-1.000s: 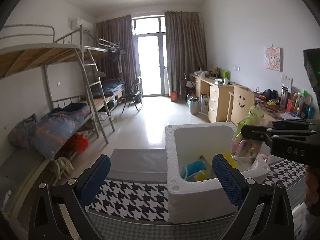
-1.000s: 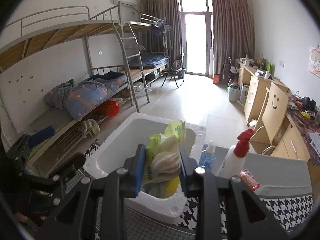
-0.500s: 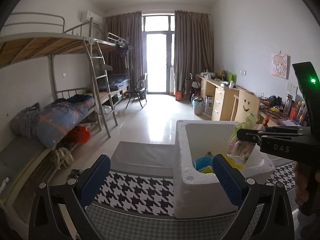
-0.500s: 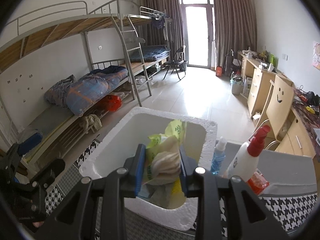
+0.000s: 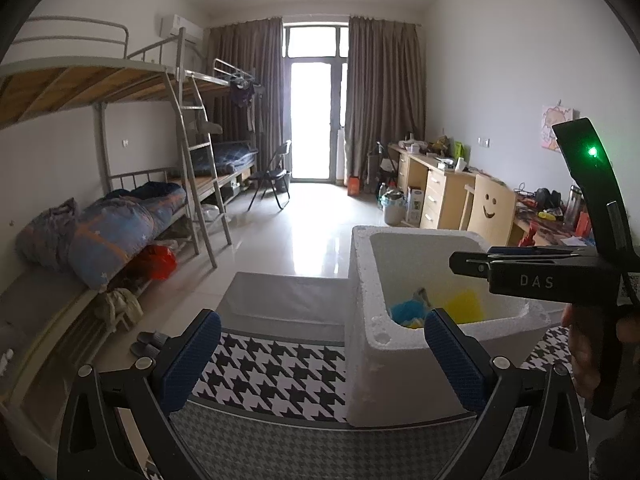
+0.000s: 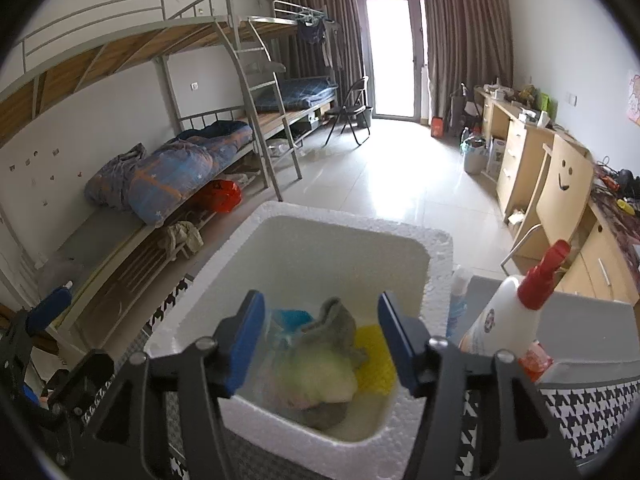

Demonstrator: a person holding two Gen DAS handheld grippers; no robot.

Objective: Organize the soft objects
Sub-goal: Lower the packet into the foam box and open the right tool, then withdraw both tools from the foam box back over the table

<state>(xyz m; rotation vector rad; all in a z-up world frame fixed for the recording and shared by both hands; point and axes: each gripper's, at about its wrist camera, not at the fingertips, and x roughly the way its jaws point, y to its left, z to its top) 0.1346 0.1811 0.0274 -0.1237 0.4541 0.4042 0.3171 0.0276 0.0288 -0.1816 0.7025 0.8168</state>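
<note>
The right claw is hanging over the foam box, its jaws having just been opening, now spread with nothing pressed between them. The plastic-wrapped soft bundle, gripped 1 second ago, is lying inside the box, so this item looks delivered. The left claw is waiting spread and empty beside the box.

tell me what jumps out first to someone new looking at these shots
The white foam box in the near middle grabs the eye, with a soft bagged bundle lying inside beside something yellow. The right hand-held gripper hangs over it; its jaws have just been opening, and its pads are off the bundle. A red-capped spray bottle stands right of the box.
</note>
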